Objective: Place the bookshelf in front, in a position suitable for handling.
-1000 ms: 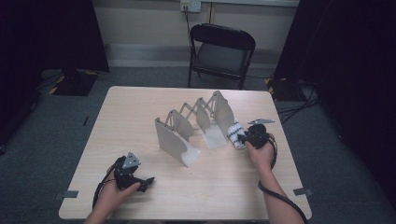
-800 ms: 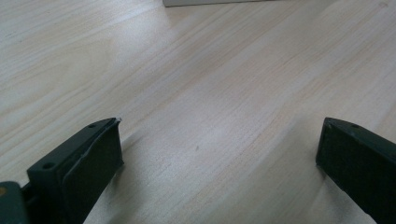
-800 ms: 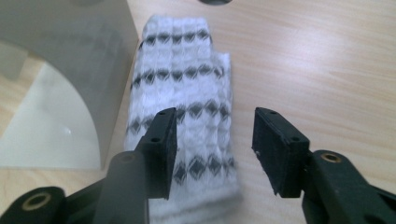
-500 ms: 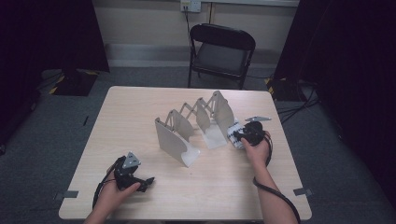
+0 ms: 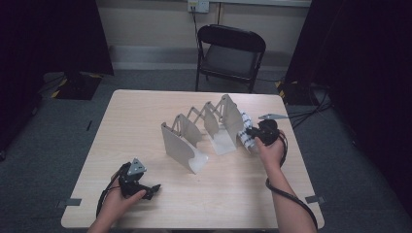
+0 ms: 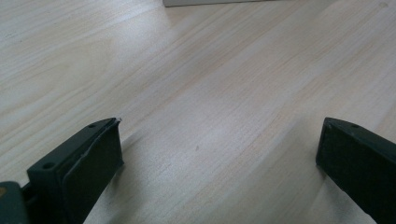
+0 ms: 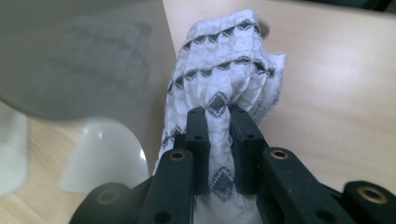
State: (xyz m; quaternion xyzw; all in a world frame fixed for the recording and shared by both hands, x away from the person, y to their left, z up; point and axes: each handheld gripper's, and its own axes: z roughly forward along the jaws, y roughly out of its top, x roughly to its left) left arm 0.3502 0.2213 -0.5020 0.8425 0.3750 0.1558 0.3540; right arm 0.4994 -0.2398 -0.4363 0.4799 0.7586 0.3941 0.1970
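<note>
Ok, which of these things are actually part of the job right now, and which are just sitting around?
In the job:
- patterned white cloth, bunched between the jaws of the right gripper, which have just been closing on it
- white folding rack, right beside the cloth

Just about:
- left gripper, jaws open, nothing between them, low over the table
- black folding chair beyond the table

A pale wooden table [image 5: 145, 111] carries 1 grey accordion-fold rack [image 5: 201, 131] standing near its middle. The left gripper [image 5: 145, 190] rests on the tabletop well in front of the rack, toward the near-left corner.
</note>
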